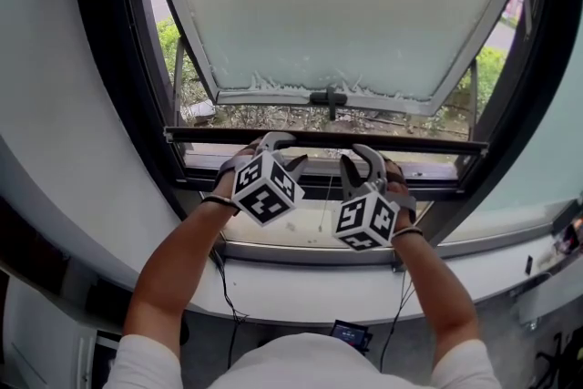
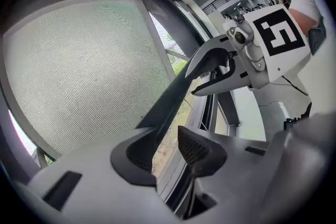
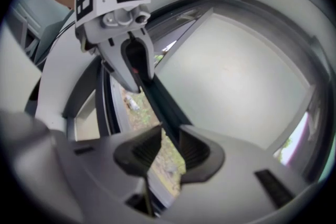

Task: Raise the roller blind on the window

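I am leaning at the window with a gripper in each hand, both raised to the roller blind's bottom bar [image 1: 410,143]. In the head view that dark bar runs straight across the frame from 9 o'clock to 3 o'clock, just above the sill [image 1: 291,287]. The blind's mesh cloth [image 2: 79,71] hangs above the bar and fills the 9 o'clock to 12 o'clock part of the left gripper view.

My left gripper [image 1: 282,150] meets the bar left of its middle, and my right gripper [image 1: 362,161] sits just beside it at 3 o'clock, right of the middle. Both sets of tips point to 12 o'clock at the bar.

In the left gripper view, my left gripper's [image 2: 165,147] jaws stand apart. The bar crosses their gap on the 9 o'clock side, with gravel and greenery showing between it and the other pad. The right gripper [image 2: 210,73] shows farther along the same bar at 1 o'clock.

In the right gripper view, my right gripper's [image 3: 164,149] jaws are likewise apart, with the bar running down into the gap and plants visible between the pads. The left gripper [image 3: 134,68] sits on the bar at 11 o'clock.

Beyond the blind a frosted sash [image 1: 346,5] tilts outward, its handle [image 1: 328,96] at its lower edge.
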`<state>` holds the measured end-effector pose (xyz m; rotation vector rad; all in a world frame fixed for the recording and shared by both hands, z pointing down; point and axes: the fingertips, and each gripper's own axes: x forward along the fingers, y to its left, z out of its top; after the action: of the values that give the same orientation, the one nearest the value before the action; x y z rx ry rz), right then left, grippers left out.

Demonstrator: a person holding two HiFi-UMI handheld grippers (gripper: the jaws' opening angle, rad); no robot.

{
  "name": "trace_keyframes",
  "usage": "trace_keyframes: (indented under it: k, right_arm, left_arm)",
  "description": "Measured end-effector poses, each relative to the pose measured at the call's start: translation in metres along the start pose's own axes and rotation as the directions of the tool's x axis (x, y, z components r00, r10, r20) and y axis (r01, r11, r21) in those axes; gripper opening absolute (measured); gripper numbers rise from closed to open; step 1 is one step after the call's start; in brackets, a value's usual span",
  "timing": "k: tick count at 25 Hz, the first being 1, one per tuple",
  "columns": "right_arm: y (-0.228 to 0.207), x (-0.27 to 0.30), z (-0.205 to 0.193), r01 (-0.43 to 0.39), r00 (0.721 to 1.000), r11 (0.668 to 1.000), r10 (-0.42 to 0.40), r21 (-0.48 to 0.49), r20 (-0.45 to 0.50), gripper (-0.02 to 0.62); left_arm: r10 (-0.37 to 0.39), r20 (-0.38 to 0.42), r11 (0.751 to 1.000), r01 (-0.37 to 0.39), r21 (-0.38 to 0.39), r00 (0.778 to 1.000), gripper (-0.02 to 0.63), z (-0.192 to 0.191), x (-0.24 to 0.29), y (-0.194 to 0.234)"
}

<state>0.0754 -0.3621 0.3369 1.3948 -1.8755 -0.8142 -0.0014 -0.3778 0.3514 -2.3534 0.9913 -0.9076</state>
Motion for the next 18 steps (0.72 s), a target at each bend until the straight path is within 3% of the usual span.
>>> trace_keyframes:
  k: [9, 18]
  right_arm:
    - [0.020, -0.027, -0.018, -0.023, 1.000, 0.985, 0.022, 0.169, 0.012, 0.117]
    - [0.032, -0.029, -0.039, -0.052, 0.998, 0.977, 0.059, 0.205, -0.025, 0.117]
  left_arm:
    - [0.006, 0.016, 1.000, -0.006, -0.002, 1.000, 0.133, 0.014, -0.009, 0.013]
    - [0.016, 0.066, 0.998, -0.011, -0.065, 0.998, 0.129, 0.034, -0.021, 0.033]
